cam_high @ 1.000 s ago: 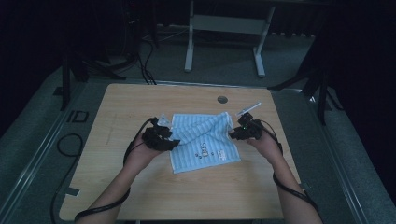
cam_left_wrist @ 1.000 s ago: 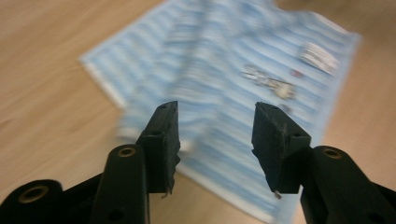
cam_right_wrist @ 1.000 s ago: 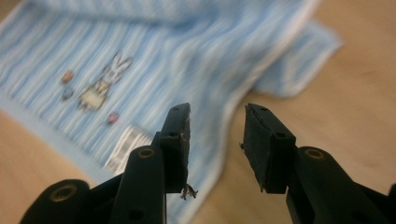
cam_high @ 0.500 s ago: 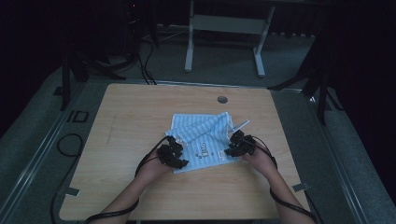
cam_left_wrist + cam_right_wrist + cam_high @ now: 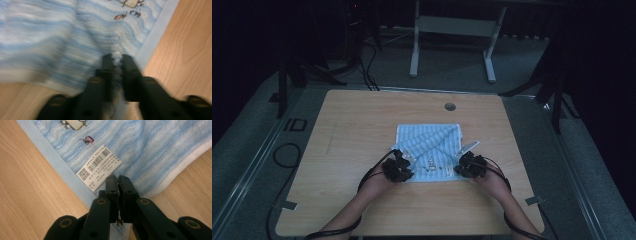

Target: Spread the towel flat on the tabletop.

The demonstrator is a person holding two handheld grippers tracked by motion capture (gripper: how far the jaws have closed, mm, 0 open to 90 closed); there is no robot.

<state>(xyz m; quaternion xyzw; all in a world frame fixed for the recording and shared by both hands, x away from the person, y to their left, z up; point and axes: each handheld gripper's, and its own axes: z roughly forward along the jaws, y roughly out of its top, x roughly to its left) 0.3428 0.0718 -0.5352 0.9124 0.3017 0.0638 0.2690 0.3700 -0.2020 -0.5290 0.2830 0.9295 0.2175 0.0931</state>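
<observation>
Striped blue towel (image 5: 429, 150) lies flat mid-worktop (image 5: 352, 130). Left claw (image 5: 117, 61) just closed, now pinching towel's near left corner fold. Right claw (image 5: 117, 182) just closed, pinching near right corner beside barcode label (image 5: 98, 167). Since a second ago, both hands have dropped from towel's far sides to its near edge.

Dim overhead view; blurred left close-up
</observation>
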